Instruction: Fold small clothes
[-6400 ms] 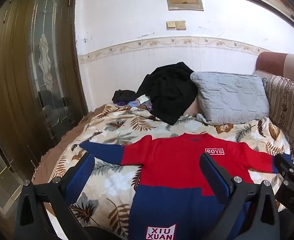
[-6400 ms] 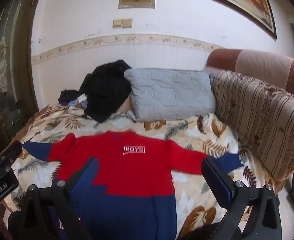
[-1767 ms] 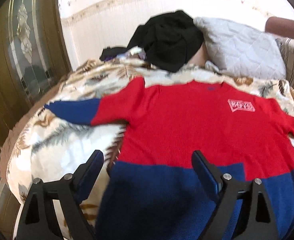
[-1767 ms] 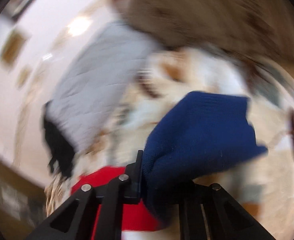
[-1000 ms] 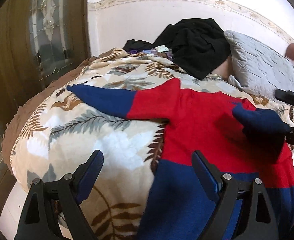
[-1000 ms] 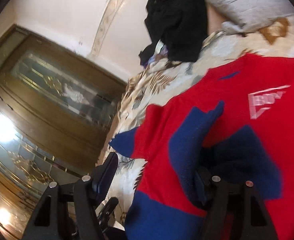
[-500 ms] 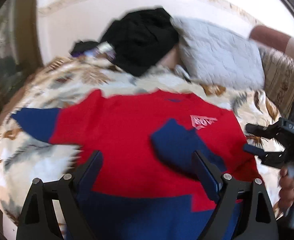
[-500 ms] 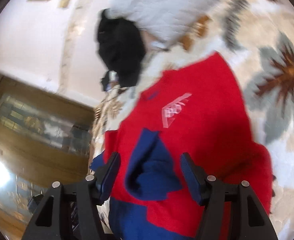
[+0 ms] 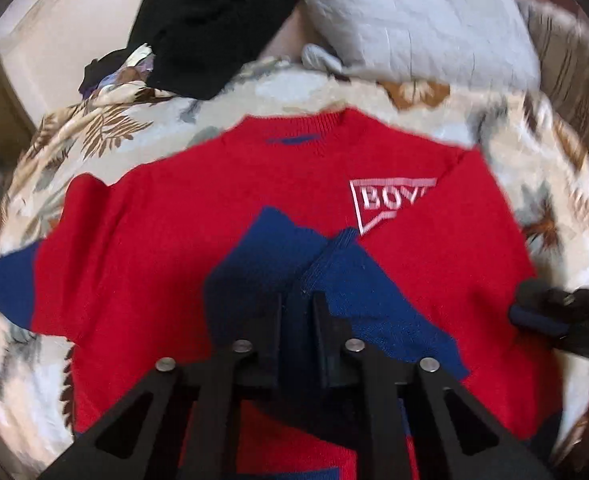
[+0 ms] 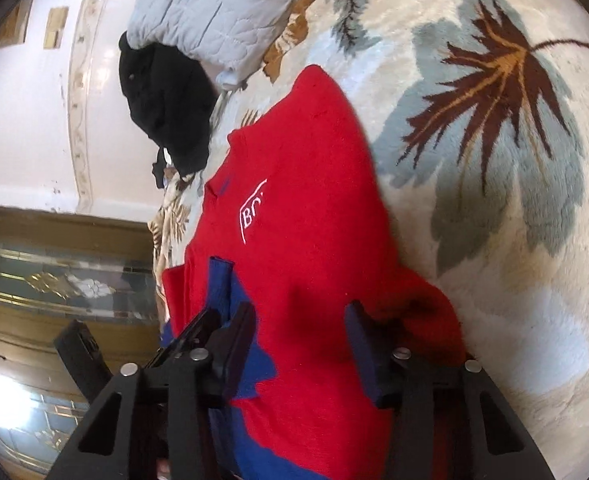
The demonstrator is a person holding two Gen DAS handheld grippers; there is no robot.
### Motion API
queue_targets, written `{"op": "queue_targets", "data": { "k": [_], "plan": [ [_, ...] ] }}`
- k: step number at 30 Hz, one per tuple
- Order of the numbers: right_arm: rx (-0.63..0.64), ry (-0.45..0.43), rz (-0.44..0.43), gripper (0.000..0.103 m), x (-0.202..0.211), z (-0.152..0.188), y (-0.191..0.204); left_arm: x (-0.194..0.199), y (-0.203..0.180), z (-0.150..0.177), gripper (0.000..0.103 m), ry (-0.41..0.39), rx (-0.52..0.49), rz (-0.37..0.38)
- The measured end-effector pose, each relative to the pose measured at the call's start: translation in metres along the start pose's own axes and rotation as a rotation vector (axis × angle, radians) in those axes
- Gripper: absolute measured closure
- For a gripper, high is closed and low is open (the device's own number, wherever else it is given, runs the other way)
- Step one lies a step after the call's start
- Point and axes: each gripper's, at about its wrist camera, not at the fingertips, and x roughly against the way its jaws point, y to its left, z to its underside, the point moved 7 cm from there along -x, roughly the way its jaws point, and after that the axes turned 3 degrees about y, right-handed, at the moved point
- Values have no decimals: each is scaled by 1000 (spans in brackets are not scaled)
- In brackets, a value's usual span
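While both views look down on the bed, the lines below run from the nearest thing to the farthest.

Left gripper [image 9: 297,300]: its jaws have just been closing and now stand nearly together, pinched on the blue cuff [image 9: 334,280] of the sleeve that lies folded over the chest.

Right gripper [image 10: 300,330]: about half open, its jaws have just been closing; red cloth at the sweater's right edge lies between the fingers, but whether the pads press it cannot be told. In the left wrist view it shows as a dark shape [image 9: 550,316] at the sweater's right side.

Sweater [image 9: 174,220]: red above and blue below, lying flat, front up, on the bed, with the neck toward the pillow.

Right sleeve: folded in across the chest, its edge covering one corner of the white "BOYS" patch [image 9: 390,200].

Left sleeve [image 9: 10,284]: spread out to the side, blue cuff on the blanket.

Blanket [image 10: 494,140]: cream, with brown and grey leaves, under the sweater.

Pillow [image 9: 414,20]: grey, quilted, beyond the neck.

Black clothes [image 9: 214,24]: heaped beside the pillow, against the wall.

Door [image 10: 54,280]: brown, with patterned glass, at the far side of the bed.
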Motion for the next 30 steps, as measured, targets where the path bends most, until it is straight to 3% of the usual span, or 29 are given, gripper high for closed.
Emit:
{"op": "queue_targets", "data": {
  "k": [5, 10, 12, 14, 16, 17, 20, 22, 23, 24, 25, 28, 30],
  "plan": [
    [2, 1, 9, 54, -1, 0, 0, 20, 35, 10, 92, -5, 34, -23],
    [19, -4, 31, 54, -3, 2, 4, 46, 67, 51, 90, 25, 126, 44],
    [19, -7, 34, 54, -4, 2, 4, 50, 81, 65, 76, 51, 171, 55],
    [18, -11, 38, 54, -5, 3, 5, 54, 96, 73, 52, 54, 227, 45],
    [26, -18, 51, 54, -5, 4, 6, 56, 106, 70, 36, 35, 267, 46],
    [28, -20, 55, 54, -5, 4, 7, 56, 110, 68, 30, 26, 288, 50],
    [40, -22, 67, 54, -4, 6, 8, 44, 115, 66, 29, 43, 330, 81],
    [46, -25, 67, 54, -3, 6, 10, 32, 113, 69, 35, 76, 340, 93],
    [55, -33, 66, 54, 0, 6, 12, 26, 109, 70, 58, 74, 329, 105],
    [68, -40, 64, 54, 2, 6, 14, 22, 107, 70, 74, 80, 319, 88],
    [97, -56, 60, 52, 5, 6, 20, 22, 104, 69, 100, 68, 313, 95],
    [158, -95, 46, 53, 14, 6, 33, 40, 90, 51, 102, -55, 255, 170],
    [174, -95, 43, 53, 13, 7, 37, 56, 77, 36, 102, -132, 139, 135]
  ]
}}
